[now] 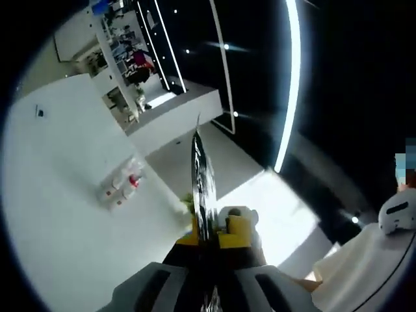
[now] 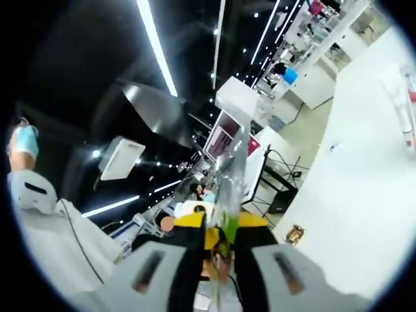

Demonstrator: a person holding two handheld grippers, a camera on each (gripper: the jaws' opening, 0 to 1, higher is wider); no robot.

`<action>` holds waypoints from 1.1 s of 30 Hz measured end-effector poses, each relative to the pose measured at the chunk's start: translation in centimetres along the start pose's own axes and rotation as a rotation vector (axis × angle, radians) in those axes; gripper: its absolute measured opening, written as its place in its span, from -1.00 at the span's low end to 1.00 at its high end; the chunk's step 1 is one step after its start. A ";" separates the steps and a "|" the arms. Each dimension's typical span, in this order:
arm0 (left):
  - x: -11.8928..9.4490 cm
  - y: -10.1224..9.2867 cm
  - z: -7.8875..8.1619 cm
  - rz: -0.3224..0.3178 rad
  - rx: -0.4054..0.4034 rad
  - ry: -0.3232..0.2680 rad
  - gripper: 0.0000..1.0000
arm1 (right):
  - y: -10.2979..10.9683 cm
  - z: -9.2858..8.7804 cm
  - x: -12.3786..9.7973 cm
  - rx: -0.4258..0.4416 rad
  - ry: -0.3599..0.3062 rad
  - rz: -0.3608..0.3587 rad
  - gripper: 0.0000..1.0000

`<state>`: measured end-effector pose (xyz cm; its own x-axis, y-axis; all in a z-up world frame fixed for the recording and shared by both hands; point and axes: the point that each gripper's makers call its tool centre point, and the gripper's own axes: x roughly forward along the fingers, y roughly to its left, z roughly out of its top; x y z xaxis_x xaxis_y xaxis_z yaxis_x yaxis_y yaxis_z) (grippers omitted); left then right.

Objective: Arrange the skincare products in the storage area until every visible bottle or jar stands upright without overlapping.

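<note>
**Q:** Tools first — what do they hold?

**Me:** My left tool (image 1: 203,188) has its jaws pressed together into one thin shiny edge at lower centre of the left gripper view. I see nothing between them. My right tool (image 2: 229,195) looks the same: jaws closed to a narrow blade, and the green smear at their base I cannot identify, so whether it grips anything I cannot tell.

**Q:** And the skincare products?

**Me:** Well away from both tools. In the left gripper view a small cluster of clear bottles (image 1: 122,185) with red caps sits at middle left on the white table (image 1: 58,214); too small to say whether each stands or lies. In the right gripper view a similar bottle (image 2: 408,110) shows at the right edge on the same white surface.

**Q:** What could go wrong from here?

**Me:** Both tools point off into the room, and the views are strongly rolled. I judge that a closed tool coming in at that tilt could knock the light bottles over or push them together. I would need to level out and open up before I approach.

**Q:** The room?

**Me:** Dark ceiling with long bright light strips (image 1: 291,84), white shelving (image 1: 117,58) at upper left, and a person in white (image 2: 45,221) at lower left of the right gripper view.
</note>
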<state>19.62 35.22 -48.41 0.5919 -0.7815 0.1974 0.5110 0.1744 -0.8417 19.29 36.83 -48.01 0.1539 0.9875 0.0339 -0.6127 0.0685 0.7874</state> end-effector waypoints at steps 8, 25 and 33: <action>0.8 -0.5 -0.9 -0.024 -0.031 0.025 -0.96 | 0.1 1.1 -1.1 -0.003 -0.059 0.009 -0.93; -0.3 -0.3 -0.7 -0.023 0.015 0.028 -0.97 | 0.0 1.5 -2.4 0.012 -0.126 0.005 -0.94; -0.3 -0.9 -3.0 -0.053 0.006 0.173 -0.98 | 0.1 3.4 -2.9 -0.010 -0.194 0.001 -0.74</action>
<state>17.10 33.51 -49.23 0.4485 -0.8809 0.1513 0.5425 0.1337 -0.8294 21.39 33.47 -45.96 0.2992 0.9419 0.1528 -0.6206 0.0704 0.7810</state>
